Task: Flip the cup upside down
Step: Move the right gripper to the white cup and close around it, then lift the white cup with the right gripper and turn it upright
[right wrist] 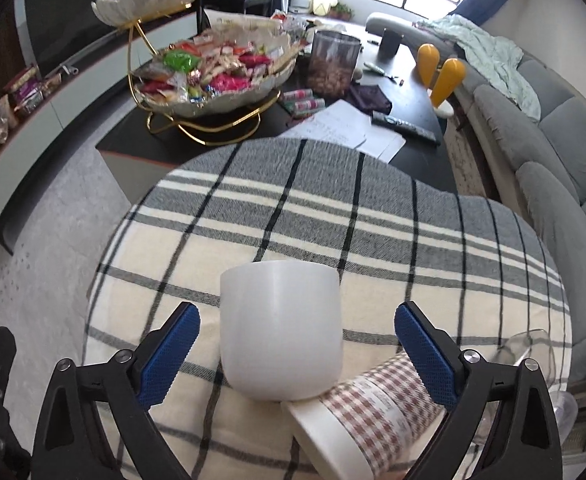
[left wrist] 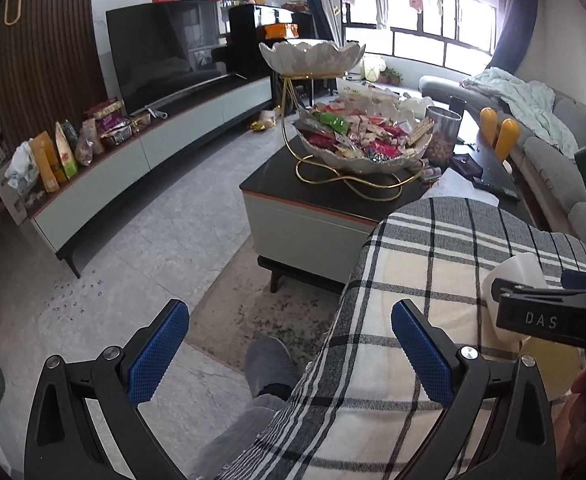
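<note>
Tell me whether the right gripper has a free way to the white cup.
Probably yes. The right gripper is open with its jaws on either side of the white cup, nothing between them. The checked paper cup lying against the cup's base may crowd one jaw.

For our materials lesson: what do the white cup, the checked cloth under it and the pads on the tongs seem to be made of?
White cup: likely matte plastic or unglazed ceramic; smooth and without shine.
Checked cloth: woven fabric, perhaps wool or cotton; the twill weave shows.
Pads on the right tongs: probably blue rubber, with a dotted grip texture.
</note>
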`<state>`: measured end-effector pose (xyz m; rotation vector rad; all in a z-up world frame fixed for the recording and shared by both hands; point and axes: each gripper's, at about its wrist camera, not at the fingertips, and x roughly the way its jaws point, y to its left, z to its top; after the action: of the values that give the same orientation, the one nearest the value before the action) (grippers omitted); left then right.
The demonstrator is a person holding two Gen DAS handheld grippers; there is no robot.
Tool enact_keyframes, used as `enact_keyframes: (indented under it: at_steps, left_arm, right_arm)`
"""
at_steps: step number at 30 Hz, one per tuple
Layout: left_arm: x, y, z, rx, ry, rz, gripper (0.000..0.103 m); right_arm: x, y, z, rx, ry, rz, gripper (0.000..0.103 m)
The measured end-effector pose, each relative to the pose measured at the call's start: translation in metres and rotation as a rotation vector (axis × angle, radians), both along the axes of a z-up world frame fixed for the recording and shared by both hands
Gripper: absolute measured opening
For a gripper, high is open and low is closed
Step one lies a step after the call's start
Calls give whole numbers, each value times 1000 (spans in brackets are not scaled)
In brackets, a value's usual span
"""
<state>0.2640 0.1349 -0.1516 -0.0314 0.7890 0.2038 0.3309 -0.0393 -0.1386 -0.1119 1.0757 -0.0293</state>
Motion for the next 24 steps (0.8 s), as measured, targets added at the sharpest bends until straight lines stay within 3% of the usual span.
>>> enact_keyframes:
  at_steps: [6,9,16,24]
  left_arm:
    - [13,2,-9,-19,19,-16,103]
    - [12,4,-11,-24,23,-17,103]
    - [10,2,-9,-30,22,-38,103]
    - [-13,0,24,-33,-20,-58,103]
  right_arm:
    - [8,-2,-17,34,54,-11,88]
    - [11,-3,-26,68,83,-15,68]
    - [3,0,-13,94,17,4,68]
    - [-27,1,41,129,-75,17,68]
